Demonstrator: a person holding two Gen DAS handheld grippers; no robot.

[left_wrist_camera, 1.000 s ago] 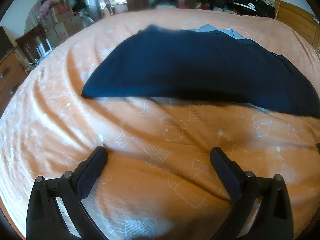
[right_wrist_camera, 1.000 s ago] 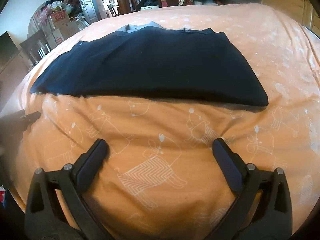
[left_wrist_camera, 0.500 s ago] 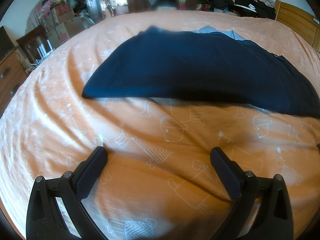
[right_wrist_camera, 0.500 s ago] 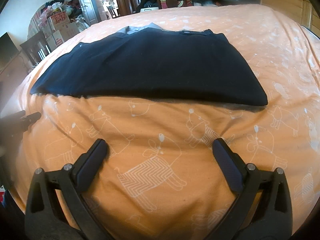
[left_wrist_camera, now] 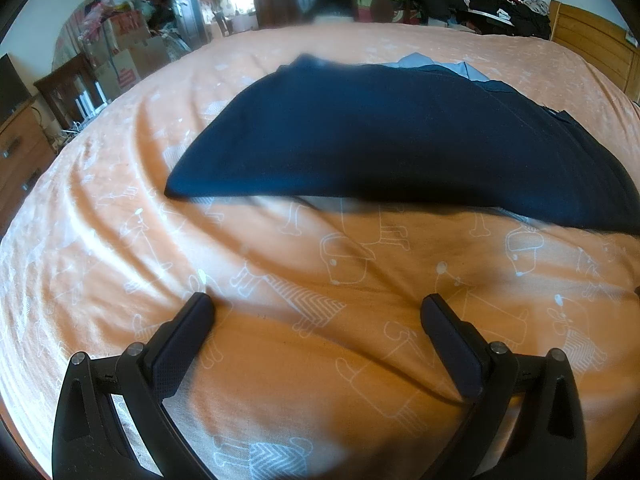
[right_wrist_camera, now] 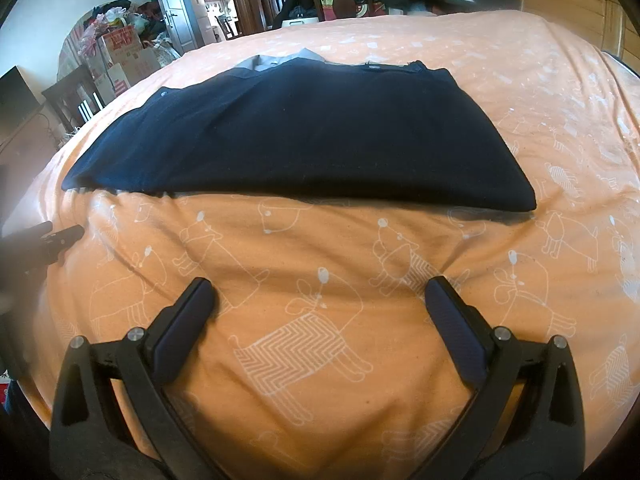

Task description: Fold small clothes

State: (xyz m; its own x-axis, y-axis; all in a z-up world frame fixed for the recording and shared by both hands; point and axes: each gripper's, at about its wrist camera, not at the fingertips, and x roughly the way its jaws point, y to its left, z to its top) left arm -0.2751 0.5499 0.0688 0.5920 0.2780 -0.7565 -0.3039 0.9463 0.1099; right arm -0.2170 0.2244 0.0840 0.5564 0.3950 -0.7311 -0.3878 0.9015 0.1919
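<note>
We've got one navy garment (right_wrist_camera: 304, 140) lying flat on the orange bed (right_wrist_camera: 320, 248) (grey collar peeking out), and two grippers, left gripper (left_wrist_camera: 316, 312) and right gripper (right_wrist_camera: 320, 292), jaws wide apart, empty, just short of it.

Left tool (left_wrist_camera: 316, 308) is hanging low over the orange bedsheet (left_wrist_camera: 320, 360), its two fingers (left_wrist_camera: 180, 344) standing wide apart with nothing between them. Ahead of it, well beyond the fingertips, the dark navy garment (left_wrist_camera: 392, 140) is lying flat, stretching off to the right. A pale grey collar (left_wrist_camera: 432, 65) is peeking out at its far edge.
</note>
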